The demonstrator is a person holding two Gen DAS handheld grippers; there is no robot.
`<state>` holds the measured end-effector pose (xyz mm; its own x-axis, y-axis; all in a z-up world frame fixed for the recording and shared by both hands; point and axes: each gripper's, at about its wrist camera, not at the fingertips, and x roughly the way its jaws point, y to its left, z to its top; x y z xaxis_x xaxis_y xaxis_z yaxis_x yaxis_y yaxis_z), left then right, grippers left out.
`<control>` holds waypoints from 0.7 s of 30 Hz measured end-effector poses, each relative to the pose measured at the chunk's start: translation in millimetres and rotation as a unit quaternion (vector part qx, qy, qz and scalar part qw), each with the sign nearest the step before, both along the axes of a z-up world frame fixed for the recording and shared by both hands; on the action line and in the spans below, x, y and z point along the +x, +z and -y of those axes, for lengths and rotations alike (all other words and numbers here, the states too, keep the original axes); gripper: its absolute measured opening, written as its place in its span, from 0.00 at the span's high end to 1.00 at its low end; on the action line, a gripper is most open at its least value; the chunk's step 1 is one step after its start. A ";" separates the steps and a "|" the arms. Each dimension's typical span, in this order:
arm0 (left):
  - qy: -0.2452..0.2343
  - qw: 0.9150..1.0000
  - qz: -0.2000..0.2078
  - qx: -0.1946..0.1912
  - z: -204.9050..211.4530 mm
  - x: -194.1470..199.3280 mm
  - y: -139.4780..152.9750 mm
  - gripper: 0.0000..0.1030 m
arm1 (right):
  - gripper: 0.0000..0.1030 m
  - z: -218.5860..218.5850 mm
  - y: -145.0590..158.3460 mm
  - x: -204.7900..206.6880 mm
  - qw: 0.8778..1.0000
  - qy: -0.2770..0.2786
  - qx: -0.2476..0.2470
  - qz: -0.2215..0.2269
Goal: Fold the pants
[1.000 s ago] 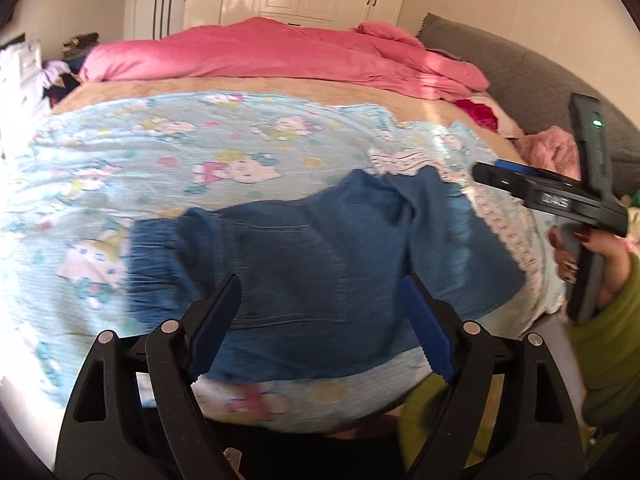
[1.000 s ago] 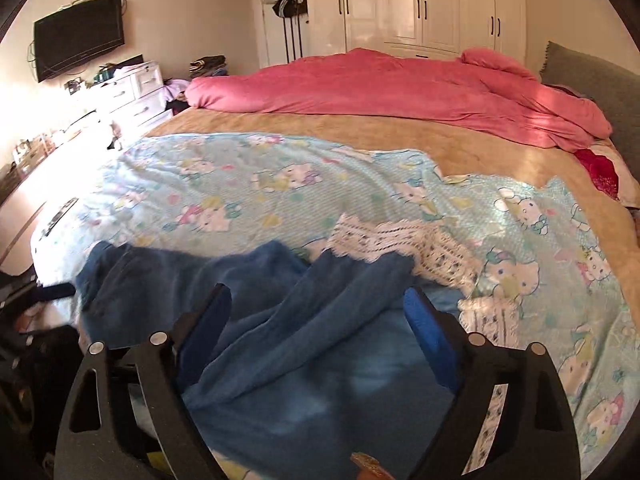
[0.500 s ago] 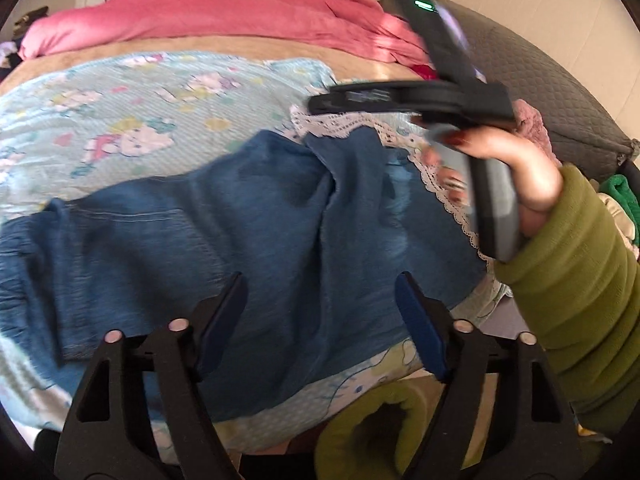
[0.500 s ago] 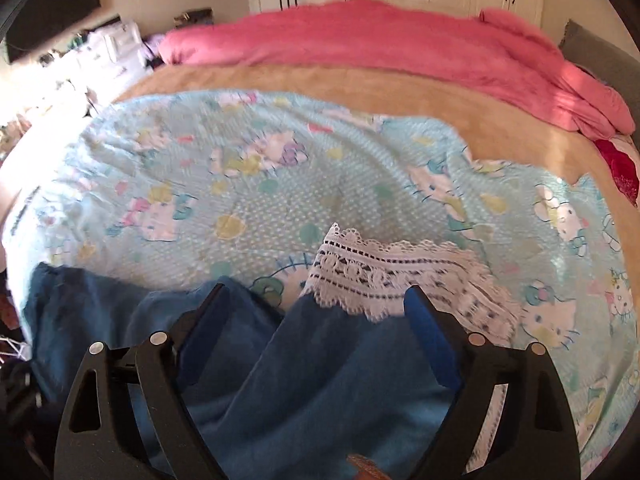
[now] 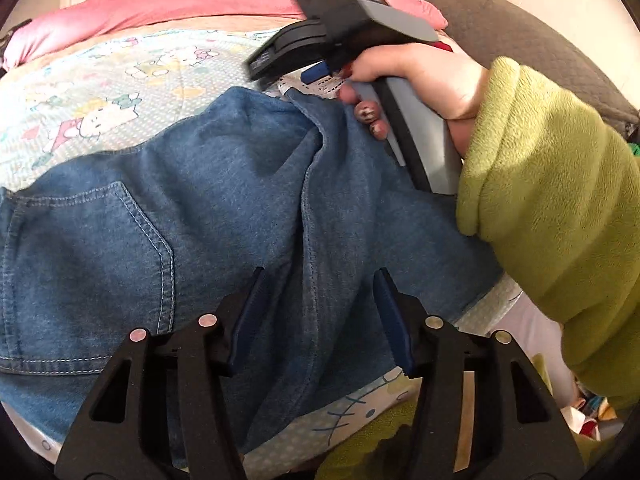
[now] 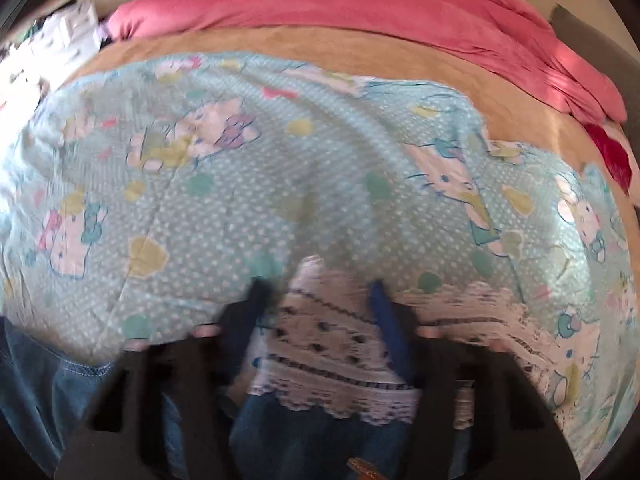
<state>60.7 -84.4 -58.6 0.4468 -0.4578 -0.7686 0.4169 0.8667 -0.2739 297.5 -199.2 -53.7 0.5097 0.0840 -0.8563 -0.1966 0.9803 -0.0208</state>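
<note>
The left gripper (image 5: 320,312) is closing, its blue pads (image 5: 394,320) standing on either side of a raised seam ridge of the denim pants (image 5: 224,184) but not yet visibly pressing the cloth. The right gripper (image 6: 316,320) is closing too, narrowing around the white lace hem (image 6: 328,344) at a leg end; that view is blurred, so whether the pads are already biting the lace cannot be told. In the left wrist view, the right hand (image 5: 420,76), in a green fleece sleeve (image 5: 552,208), is reaching that same gripper down at the far leg end.

The pants are lying near the front edge of the bed, on a light blue cartoon-print sheet (image 6: 280,168), back pocket (image 5: 100,248) up and one leg appearing to overlap the other. A pink duvet (image 6: 360,4) is bunched along the far side.

The fold seems barely begun: the legs are roughly together lengthwise, both grips are only now being taken, and the folds that bring hem to waist are left to do.
</note>
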 end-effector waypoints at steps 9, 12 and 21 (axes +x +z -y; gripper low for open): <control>0.009 0.999 -0.001 -0.032 -14.1 -2.9 -0.4 0.55 | 0.90 67.5 54.0 -52.2 0.995 -0.026 0.078 0.056; 0.013 0.999 0.003 -0.033 -22.6 -4.6 1.5 0.55 | 0.90 103.6 74.2 -84.2 0.990 -0.050 0.112 0.075; -0.001 0.999 0.047 -0.002 -13.5 -20.9 21.3 0.86 | 0.90 180.1 101.0 -171.6 0.981 -0.096 0.137 0.096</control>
<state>39.8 -70.9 -37.3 0.5152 -0.4625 -0.7216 0.4434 0.8643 -0.2374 126.0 -379.3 47.3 0.6884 0.1843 -0.7015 -0.0255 0.9727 0.2306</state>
